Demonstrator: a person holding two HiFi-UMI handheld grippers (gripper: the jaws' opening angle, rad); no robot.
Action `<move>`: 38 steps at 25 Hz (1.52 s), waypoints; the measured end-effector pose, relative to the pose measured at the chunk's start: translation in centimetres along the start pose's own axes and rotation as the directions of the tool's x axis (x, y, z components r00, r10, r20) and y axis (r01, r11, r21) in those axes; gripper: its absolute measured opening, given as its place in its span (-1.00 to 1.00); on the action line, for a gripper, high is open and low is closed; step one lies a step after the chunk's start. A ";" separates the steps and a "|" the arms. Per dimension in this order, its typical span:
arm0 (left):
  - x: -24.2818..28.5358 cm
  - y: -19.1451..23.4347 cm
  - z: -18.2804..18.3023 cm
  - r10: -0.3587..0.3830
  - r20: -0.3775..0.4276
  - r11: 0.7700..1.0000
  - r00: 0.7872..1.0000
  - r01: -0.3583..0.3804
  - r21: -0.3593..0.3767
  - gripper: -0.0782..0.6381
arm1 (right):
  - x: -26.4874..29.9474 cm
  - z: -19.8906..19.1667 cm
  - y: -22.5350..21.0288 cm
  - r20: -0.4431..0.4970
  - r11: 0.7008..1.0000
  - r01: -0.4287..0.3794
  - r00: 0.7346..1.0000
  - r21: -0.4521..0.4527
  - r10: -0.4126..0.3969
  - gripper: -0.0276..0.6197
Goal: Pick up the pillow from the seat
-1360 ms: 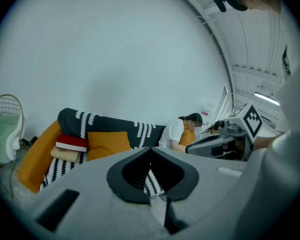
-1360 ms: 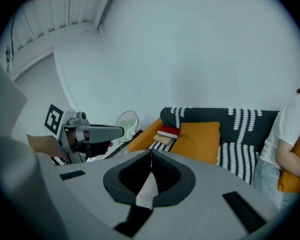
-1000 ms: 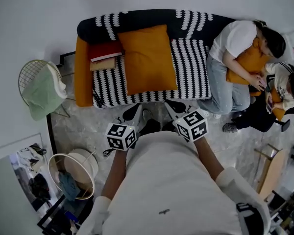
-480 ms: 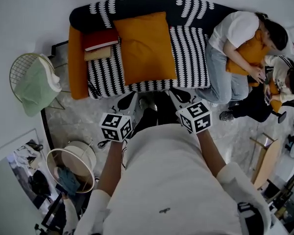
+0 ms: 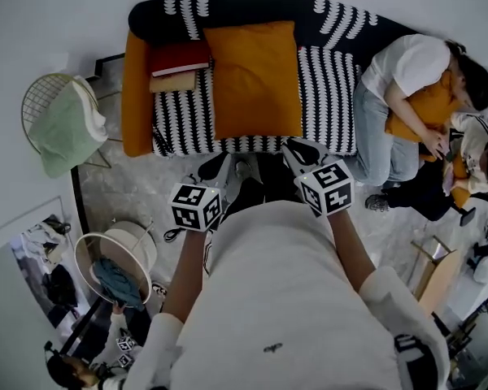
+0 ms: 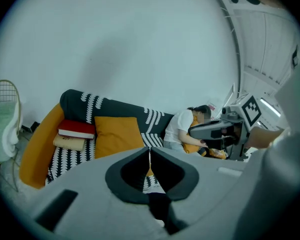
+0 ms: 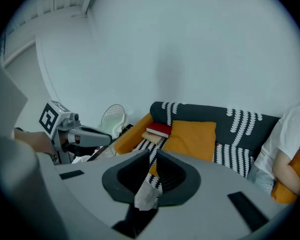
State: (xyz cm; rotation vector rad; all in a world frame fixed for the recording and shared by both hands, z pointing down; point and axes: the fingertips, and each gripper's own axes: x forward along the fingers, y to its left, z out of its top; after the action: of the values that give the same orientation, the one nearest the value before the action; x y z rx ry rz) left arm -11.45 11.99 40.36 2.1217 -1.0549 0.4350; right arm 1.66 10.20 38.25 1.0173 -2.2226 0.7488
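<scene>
An orange pillow (image 5: 256, 80) lies flat on the seat of a black-and-white striped sofa (image 5: 325, 96), leaning up onto the backrest. It also shows in the left gripper view as the pillow (image 6: 117, 134) and in the right gripper view as the pillow (image 7: 192, 139). Both grippers hang side by side in front of the sofa's front edge, short of the pillow. My left gripper (image 5: 218, 169) is shut and holds nothing, as its own view confirms (image 6: 150, 151). My right gripper (image 5: 301, 151) is also shut and empty (image 7: 154, 156).
Two books, red on top (image 5: 179, 59), lie on the seat left of the pillow, by the orange armrest (image 5: 137, 96). A person (image 5: 398, 88) sits at the sofa's right end hugging an orange cushion, with another person beside. A wire chair with green cloth (image 5: 61, 128) and a round basket (image 5: 118, 266) stand left.
The head view has swung slightly, so the sofa sits a bit differently in the picture. Both grippers stay shut in front of the sofa. The pillow has not moved.
</scene>
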 end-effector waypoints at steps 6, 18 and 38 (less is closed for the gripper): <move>1.4 1.9 3.3 0.048 0.022 0.998 0.999 -0.048 -0.041 -0.75 | 1.4 2.9 -3.2 0.012 1.000 -0.020 1.000 -0.019 0.020 -0.89; 6.4 4.3 8.5 0.167 0.027 0.980 0.986 -0.162 -0.117 -0.72 | 4.5 6.1 -12.3 -0.044 0.998 -0.061 0.997 -0.001 0.061 -0.61; 14.4 6.7 5.7 0.161 -0.147 0.972 0.976 -0.182 -0.146 -0.24 | 9.2 2.0 -20.2 -0.240 0.991 -0.110 0.963 0.077 0.125 -0.28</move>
State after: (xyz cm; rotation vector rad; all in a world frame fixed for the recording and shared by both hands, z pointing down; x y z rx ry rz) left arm -8.09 -2.80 47.66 1.8421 -1.1594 0.5503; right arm 12.23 -6.70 48.29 0.7800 -2.0695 0.9489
